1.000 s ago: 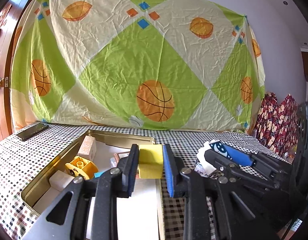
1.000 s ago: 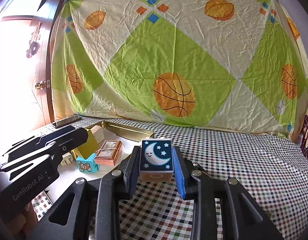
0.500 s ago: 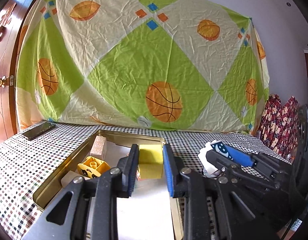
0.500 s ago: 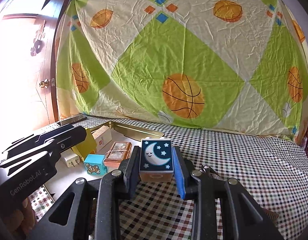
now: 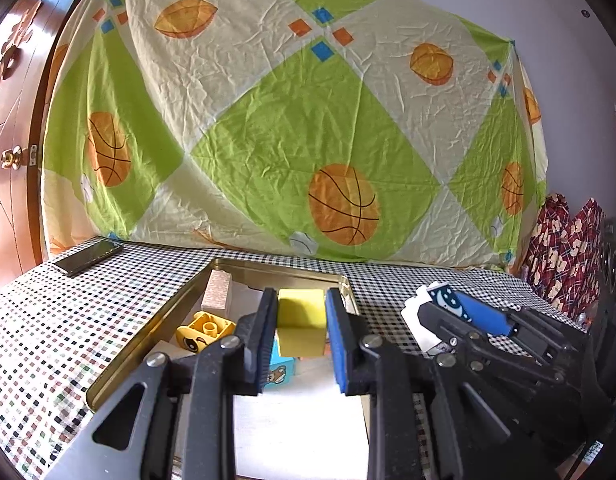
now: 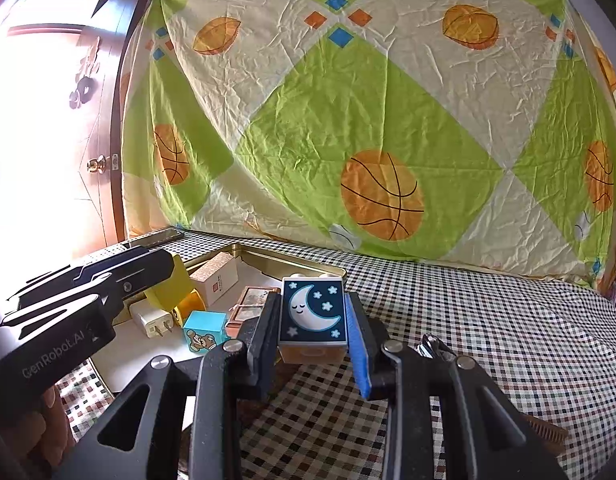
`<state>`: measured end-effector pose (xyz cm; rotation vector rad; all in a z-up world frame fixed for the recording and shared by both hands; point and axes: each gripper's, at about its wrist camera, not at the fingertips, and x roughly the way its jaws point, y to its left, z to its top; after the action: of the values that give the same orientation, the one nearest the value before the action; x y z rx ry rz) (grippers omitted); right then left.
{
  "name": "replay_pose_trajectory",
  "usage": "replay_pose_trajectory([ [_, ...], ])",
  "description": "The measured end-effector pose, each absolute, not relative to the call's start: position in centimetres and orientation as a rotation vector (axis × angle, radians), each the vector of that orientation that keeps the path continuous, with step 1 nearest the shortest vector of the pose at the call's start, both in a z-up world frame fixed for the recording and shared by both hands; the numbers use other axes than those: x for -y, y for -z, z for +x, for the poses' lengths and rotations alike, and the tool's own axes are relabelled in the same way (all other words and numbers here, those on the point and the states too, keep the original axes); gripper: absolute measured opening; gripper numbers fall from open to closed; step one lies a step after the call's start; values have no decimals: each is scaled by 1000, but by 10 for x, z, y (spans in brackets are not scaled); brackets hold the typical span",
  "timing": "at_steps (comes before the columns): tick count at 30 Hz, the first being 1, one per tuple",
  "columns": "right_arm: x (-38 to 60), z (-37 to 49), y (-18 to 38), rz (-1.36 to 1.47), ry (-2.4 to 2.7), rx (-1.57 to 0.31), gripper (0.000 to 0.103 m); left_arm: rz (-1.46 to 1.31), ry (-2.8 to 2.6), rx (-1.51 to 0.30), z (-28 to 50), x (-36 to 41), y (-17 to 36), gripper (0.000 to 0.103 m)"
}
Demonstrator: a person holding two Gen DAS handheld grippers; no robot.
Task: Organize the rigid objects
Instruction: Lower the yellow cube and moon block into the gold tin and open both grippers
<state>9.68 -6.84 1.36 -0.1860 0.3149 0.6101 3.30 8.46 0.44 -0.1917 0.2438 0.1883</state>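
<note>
My left gripper is shut on a yellow block and holds it above the gold metal tray. My right gripper is shut on a moon-picture block, held over the checked cloth just right of the tray. The right gripper also shows in the left wrist view. The tray holds a yellow brick with an eye, a blue bear cube, a wooden block, a white plug and a small brown box.
A phone lies on the checked tablecloth at the far left. A basketball-print sheet hangs behind the table. A wooden door is at the left. Red patterned cloth sits at the far right.
Both grippers have drawn back and risen a little, still holding their blocks. The tray and its contents look lower and farther in both views.
</note>
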Motion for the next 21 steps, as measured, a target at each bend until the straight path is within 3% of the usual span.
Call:
replay_pose_trajectory([
  [21,42,86,-12,-216,-657,-308,34,-217,-224,-243,24,-107,-4,23],
])
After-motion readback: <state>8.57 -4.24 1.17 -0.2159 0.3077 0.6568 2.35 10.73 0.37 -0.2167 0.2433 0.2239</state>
